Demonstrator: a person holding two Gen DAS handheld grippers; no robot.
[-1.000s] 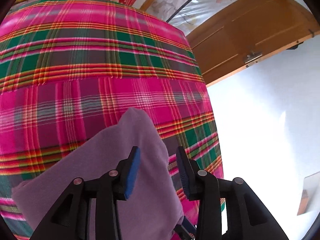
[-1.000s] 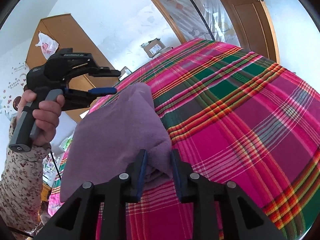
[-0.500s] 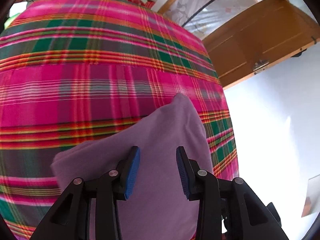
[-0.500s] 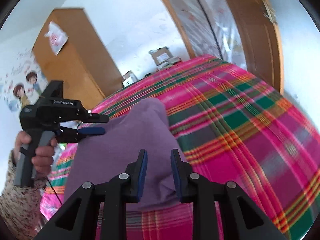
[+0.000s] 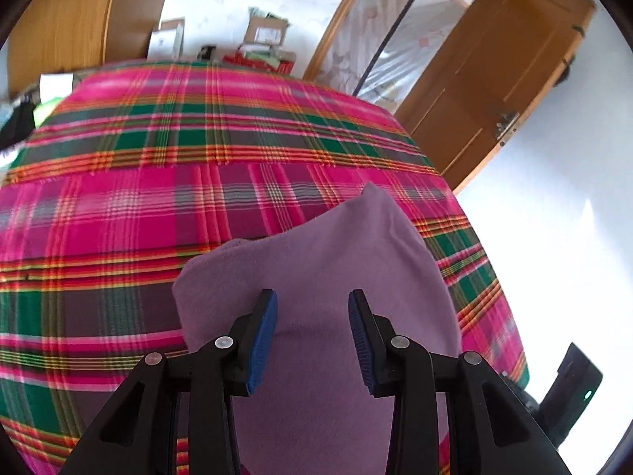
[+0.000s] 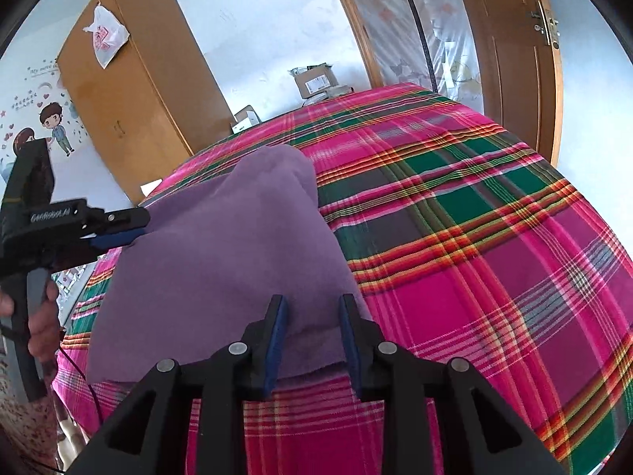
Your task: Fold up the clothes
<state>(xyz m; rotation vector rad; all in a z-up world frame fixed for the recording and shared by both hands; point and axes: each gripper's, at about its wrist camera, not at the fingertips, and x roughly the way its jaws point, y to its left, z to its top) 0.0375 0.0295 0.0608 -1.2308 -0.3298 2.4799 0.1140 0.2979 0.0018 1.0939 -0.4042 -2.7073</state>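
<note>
Surface: a bed under a pink, green and orange plaid cover fills both of my wrist views; it is all the purple cloth lies on.
My left claw: the left gripper hangs with its jaws about half apart over the cloth, the blue pads clear of the fabric on both sides. It has hold of nothing.
My right claw: the right gripper has its jaws a little narrower, and they have just been opening. The near edge of the cloth lies between them, but the pads do not press on it.
Cloth: folded into a thick flat pad, starting right under both claws and running out to a rounded corner at 12 o'clock in each view.
In the way: from my right claw, the left gripper sits at 9 o'clock, its tips over the cloth's far edge, with my hand on its grip below.
Beyond the bed: cardboard boxes at 12 o'clock against a white wall.
Room: a wooden wardrobe at 10 o'clock with a plastic bag hung on it, cartoon wall stickers beside it, and a wooden door at 1 o'clock.
</note>
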